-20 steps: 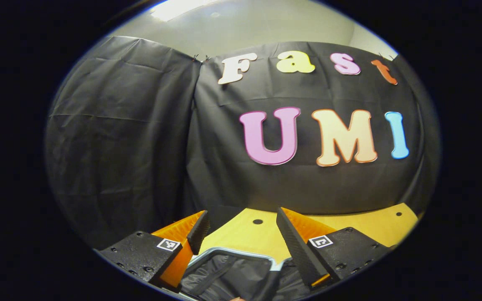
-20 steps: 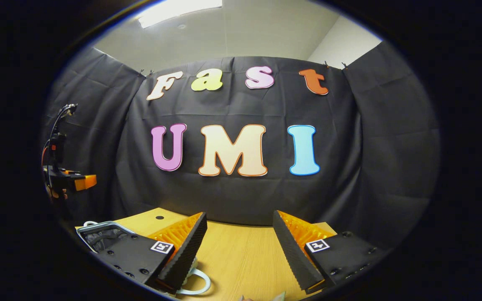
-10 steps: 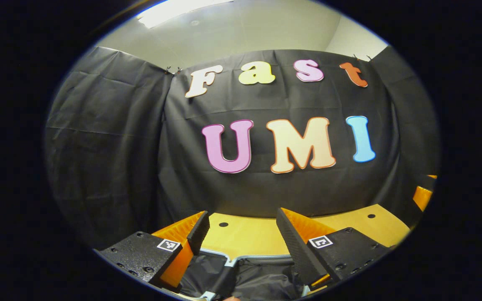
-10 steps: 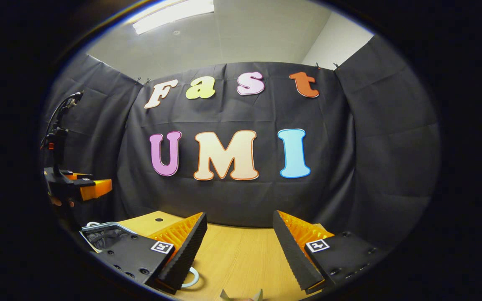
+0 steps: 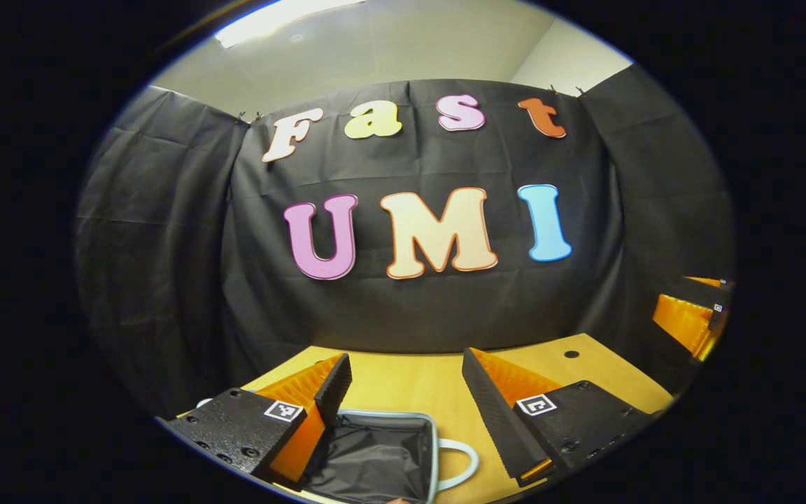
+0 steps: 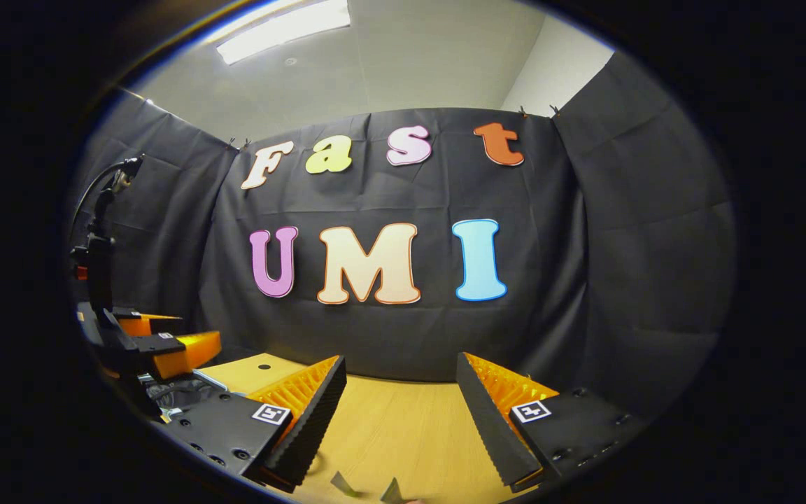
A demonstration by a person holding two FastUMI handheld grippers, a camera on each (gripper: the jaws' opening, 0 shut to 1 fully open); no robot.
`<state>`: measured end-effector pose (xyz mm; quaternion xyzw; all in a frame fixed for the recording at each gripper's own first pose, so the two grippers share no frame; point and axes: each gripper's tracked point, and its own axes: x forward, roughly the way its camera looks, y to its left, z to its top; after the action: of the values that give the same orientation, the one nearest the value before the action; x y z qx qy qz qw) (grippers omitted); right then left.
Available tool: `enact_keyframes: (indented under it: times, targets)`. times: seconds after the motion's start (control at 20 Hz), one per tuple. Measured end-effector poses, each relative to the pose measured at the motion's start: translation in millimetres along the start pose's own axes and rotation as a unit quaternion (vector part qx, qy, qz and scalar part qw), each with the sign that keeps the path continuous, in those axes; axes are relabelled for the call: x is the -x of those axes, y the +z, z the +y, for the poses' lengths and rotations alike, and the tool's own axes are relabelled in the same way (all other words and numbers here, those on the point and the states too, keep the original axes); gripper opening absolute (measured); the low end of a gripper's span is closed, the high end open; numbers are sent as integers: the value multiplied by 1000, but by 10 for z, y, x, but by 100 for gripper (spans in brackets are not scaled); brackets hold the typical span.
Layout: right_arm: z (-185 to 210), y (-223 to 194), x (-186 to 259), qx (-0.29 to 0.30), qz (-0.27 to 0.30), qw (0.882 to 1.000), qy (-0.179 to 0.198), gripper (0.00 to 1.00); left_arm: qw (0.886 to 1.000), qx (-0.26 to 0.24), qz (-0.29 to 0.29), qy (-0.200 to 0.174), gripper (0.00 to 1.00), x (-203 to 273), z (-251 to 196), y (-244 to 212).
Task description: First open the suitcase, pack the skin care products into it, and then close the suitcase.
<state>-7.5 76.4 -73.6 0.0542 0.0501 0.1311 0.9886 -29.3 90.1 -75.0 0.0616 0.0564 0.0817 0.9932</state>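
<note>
In the left gripper view, the left gripper (image 5: 403, 392) hangs above the table (image 5: 403, 381) with its jaws spread apart and nothing between them. Just below it lies the suitcase (image 5: 375, 455), already open, with its dark lining turned up and a pale handle loop (image 5: 462, 462) on its right side. At the far right edge the right gripper (image 5: 690, 322) shows, well apart from the suitcase. The step in hand seems to be the packing. To do it well, the left gripper should stay near the rim and be ready to steady the case, without covering the opening. The rim is thin and the lining is soft, so a product should go down into the middle, not on the edge.

In the right gripper view, the right gripper (image 6: 399, 402) is also released and grasps nothing. At the bottom edge, something small and pale (image 6: 368, 486) lies on the table; it may be a skin care product, but this cannot be told for sure. The left gripper (image 6: 165, 343) is at the left, above the suitcase (image 6: 179, 393). Between them the table is bare, so there is free room to carry. The cloth wall (image 6: 620, 266) stands close behind the table.
</note>
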Motion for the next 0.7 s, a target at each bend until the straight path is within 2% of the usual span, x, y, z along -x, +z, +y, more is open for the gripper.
enact_keyframes:
  times: [0.25, 0.4, 0.55, 0.7]
  targets:
    - [-214, 33, 135, -5, -11, 1000, -4, 98, 999, 5, 31, -34, 95, 123, -446, -260]
    - [-283, -16, 175, -7, -12, 1000, -8, 98, 996, 5, 51, -69, 95, 126, -747, -464]
    - [-315, -99, 207, -6, 1, 1000, -7, 98, 990, 7, 89, -114, 95, 164, -1116, -827]
    - [-383, -112, 251, 12, 3, 1000, -7, 98, 981, 9, 131, -144, 95, 186, -1400, -1194]
